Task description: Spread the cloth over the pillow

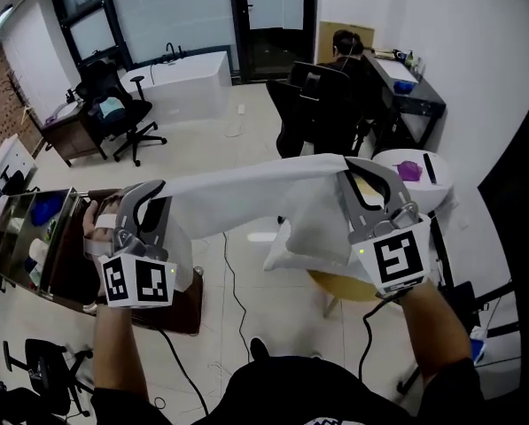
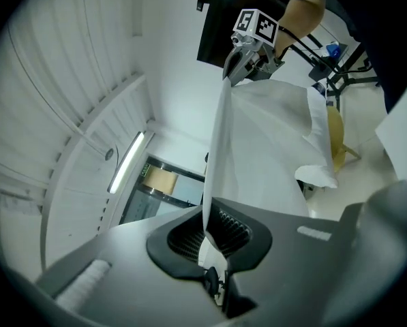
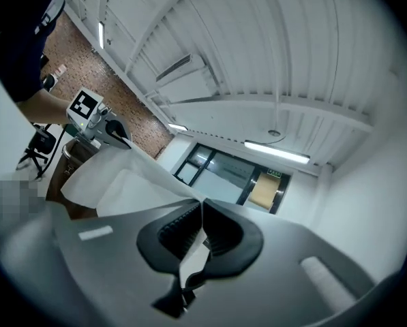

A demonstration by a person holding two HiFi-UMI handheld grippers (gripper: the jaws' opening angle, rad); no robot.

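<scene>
A white cloth (image 1: pixel 246 189) is stretched in the air between my two grippers, high above the floor. My left gripper (image 1: pixel 149 193) is shut on one end and my right gripper (image 1: pixel 354 172) is shut on the other. From the right end the cloth hangs down in front of a white pillow (image 1: pixel 280 253) that lies on a round yellow stool (image 1: pixel 339 286). In the left gripper view the cloth (image 2: pixel 258 142) runs from the shut jaws (image 2: pixel 213 251) up to the right gripper (image 2: pixel 247 50). In the right gripper view the cloth (image 3: pixel 128 189) leaves the shut jaws (image 3: pixel 202 231) toward the left gripper (image 3: pixel 104 129).
A person sits in a black chair (image 1: pixel 322 96) at a desk at the back. A round white table (image 1: pixel 415 180) stands to the right, a shelf cart (image 1: pixel 34 237) to the left and a black office chair (image 1: pixel 113 109) at the far left. A cable (image 1: pixel 233 282) lies on the floor.
</scene>
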